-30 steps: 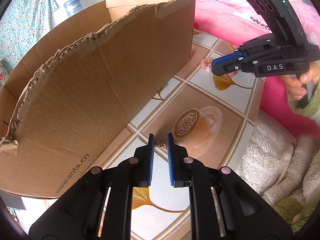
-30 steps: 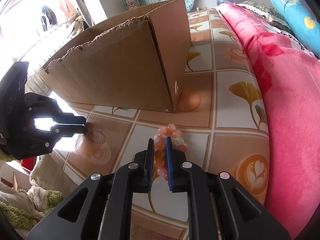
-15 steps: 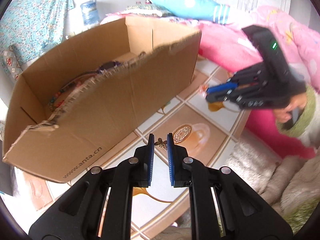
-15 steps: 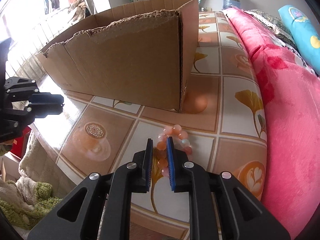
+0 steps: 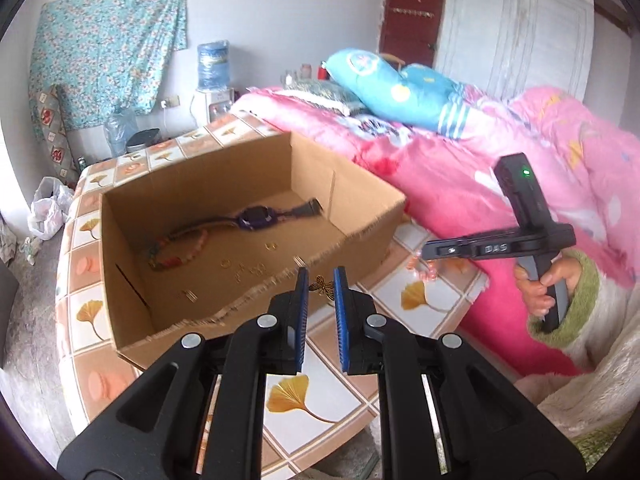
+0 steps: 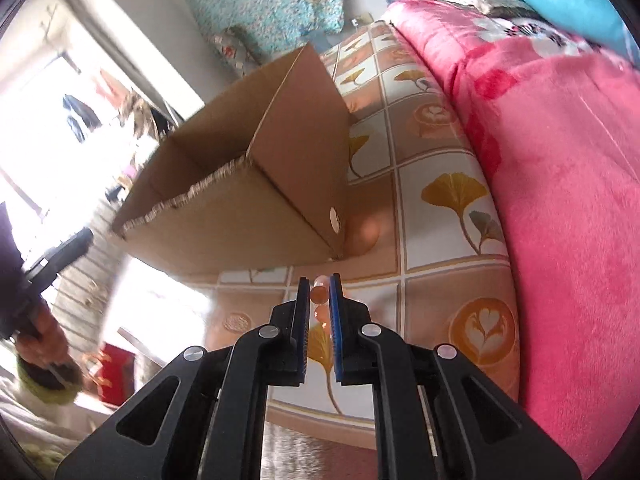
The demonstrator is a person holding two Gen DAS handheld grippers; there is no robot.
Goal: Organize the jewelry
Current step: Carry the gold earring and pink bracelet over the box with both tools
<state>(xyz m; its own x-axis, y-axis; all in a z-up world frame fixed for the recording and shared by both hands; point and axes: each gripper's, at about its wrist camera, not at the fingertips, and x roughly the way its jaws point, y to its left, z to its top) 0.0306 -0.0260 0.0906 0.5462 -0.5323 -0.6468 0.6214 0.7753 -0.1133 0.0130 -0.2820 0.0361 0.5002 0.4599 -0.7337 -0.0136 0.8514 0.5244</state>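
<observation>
My left gripper [image 5: 320, 276] is shut on a small gold butterfly ornament [image 5: 323, 285], held above the near torn wall of the open cardboard box [image 5: 360, 236]. Inside the box lie a purple watch-like bracelet [image 5: 258, 218], a beaded bracelet [image 5: 180, 250] and several small gold pieces [image 5: 244, 268]. My right gripper [image 6: 319, 286] is shut on a pink-orange bead bracelet [image 6: 319, 294], lifted above the tiled table just right of the box [image 6: 240, 216]. In the left wrist view the right gripper [image 5: 426, 250] hangs the beads [image 5: 426, 270] beside the box corner.
The table [image 5: 416, 300] has a tile-pattern cloth with ginkgo leaves and coffee cups. A pink blanket bed [image 5: 480, 168] borders it on the right, with a blue pillow [image 5: 400, 88]. A water dispenser [image 5: 212, 72] stands at the far wall.
Both grippers have risen. The left one went up over the box's near wall, so the box's inside shows. The right one lifted the bead bracelet off the table.
</observation>
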